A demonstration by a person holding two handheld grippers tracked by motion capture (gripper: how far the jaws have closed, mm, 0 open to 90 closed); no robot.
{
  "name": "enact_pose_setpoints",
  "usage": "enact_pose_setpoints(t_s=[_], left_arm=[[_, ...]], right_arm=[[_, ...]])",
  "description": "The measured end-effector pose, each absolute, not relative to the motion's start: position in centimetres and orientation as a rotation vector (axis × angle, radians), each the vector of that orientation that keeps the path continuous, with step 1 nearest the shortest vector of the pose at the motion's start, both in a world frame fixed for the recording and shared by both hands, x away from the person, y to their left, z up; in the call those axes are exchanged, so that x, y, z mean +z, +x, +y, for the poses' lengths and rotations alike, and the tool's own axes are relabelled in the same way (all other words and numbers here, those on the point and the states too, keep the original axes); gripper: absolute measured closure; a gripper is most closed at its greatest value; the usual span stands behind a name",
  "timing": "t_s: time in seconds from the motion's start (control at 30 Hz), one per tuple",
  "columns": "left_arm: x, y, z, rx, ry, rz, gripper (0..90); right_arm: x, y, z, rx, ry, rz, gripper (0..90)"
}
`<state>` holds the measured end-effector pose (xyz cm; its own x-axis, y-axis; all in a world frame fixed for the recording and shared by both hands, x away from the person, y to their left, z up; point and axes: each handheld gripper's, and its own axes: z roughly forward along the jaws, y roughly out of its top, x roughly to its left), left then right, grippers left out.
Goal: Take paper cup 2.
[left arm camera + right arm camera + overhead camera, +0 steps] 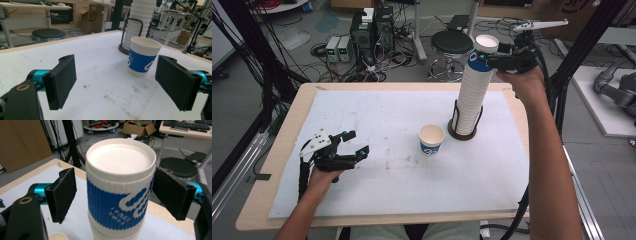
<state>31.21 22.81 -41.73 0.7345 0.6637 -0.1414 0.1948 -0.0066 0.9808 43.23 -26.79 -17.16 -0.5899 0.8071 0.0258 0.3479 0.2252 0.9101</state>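
Observation:
A tall stack of upside-down white paper cups stands in a black wire holder at the table's far right. The top cup bears a blue logo. My right gripper is raised around this top cup, jaws open. One pad has a clear gap to the cup wall; the other sits close against it. A single upright cup with a blue band stands mid-table. My left gripper rests low at the left, open and holding nothing, pointed toward that cup.
A white mat covers the wooden table. Beyond the far edge are a black stool, computer boxes and tangled cables on the floor. Black frame posts stand at both sides.

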Motion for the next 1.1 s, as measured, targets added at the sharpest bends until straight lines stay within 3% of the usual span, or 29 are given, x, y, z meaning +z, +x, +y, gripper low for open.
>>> enact_pose_setpoints(t_s=[0.4, 0.57, 1.1], left_arm=[[-41.8, 31.3, 22.9, 0.415, 1.569, 0.719, 17.2], [-41.8, 31.3, 22.8, 0.407, 1.577, 0.716, 17.2], [-41.9, 31.4, 22.8, 0.399, 1.582, 0.714, 17.2]], right_arm=[[-16.6, 44.2, -26.8, 1.357, 1.076, 2.022, 20.2], [-16.3, 44.3, -26.5, 1.361, 1.018, 2.035, 28.6], [-15.9, 44.3, -26.2, 1.324, 1.017, 2.049, 31.5]])
